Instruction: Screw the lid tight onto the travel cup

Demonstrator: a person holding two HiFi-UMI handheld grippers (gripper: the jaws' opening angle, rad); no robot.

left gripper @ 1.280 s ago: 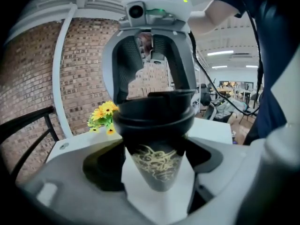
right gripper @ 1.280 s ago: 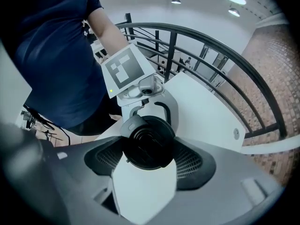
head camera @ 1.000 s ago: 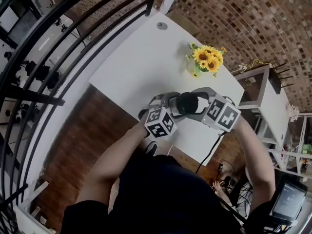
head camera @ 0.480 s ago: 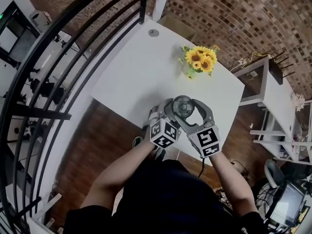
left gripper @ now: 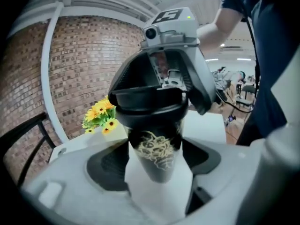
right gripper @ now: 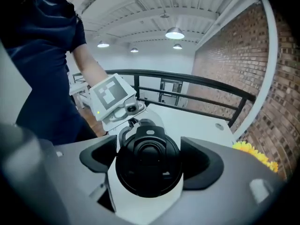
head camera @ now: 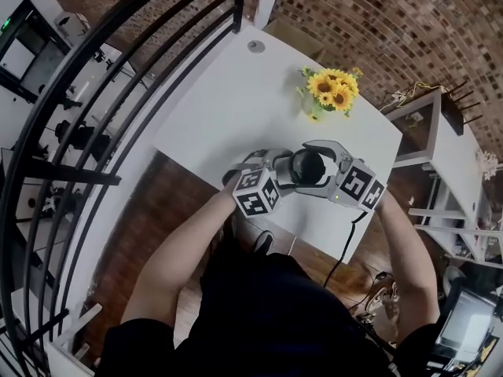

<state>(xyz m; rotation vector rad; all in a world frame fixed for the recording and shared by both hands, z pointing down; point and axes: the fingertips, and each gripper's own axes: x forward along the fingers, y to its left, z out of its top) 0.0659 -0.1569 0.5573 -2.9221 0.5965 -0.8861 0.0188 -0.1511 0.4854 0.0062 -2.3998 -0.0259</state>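
Observation:
A black travel cup [left gripper: 154,149] with a pale scribble print stands upright between the pads of my left gripper [left gripper: 154,165]. The pads touch its sides and the jaws are closing. Its black lid [right gripper: 149,165] sits on top. My right gripper [right gripper: 149,161] reaches over it from above with a jaw on each side, and these jaws are opening off the lid. In the head view the cup [head camera: 306,166] is near the table's front edge, between the left gripper [head camera: 287,171] and the right gripper [head camera: 313,167].
The white table [head camera: 228,93] carries a small vase of sunflowers [head camera: 332,93] behind the cup and a round grommet [head camera: 256,46] at the far corner. A black railing [head camera: 118,77] runs along the left. A cable [head camera: 346,242] hangs off the front edge.
The right gripper swung round the lid toward me half a second ago. It has since swung back to the cup's right. The left gripper and cup stayed put.

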